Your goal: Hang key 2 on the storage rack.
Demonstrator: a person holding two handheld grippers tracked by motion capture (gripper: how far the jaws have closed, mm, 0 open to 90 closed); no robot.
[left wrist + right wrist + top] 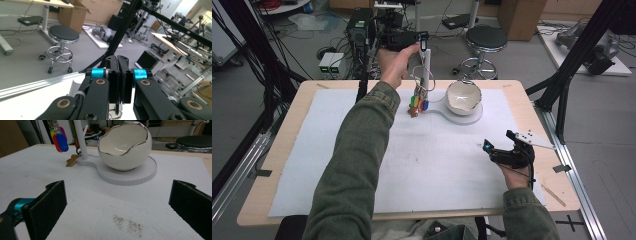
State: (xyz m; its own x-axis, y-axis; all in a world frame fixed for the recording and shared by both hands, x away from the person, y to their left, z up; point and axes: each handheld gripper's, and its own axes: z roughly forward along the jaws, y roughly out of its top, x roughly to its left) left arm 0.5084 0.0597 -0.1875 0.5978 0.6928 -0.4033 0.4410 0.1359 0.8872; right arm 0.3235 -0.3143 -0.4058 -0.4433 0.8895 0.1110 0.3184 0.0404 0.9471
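Bunch of keys with coloured tags (pixel 418 100) hangs down from the upper part of a white upright post (pixel 427 70) at the far middle of the counter (pixel 277 165), its long axis vertical, a brown tag dangling lowest, just beside the eggshell-shaped white bowl (pixel 463 97) on the same white base. Left gripper (pixel 423 42) is the nearer one, raised over the post top so the keys lie below its fingers, which are clenched together; whether they pinch anything cannot be told. Right gripper (pixel 117 202) rests well apart at the near right, fingers spread wide and holding nothing, keys far ahead to its left.
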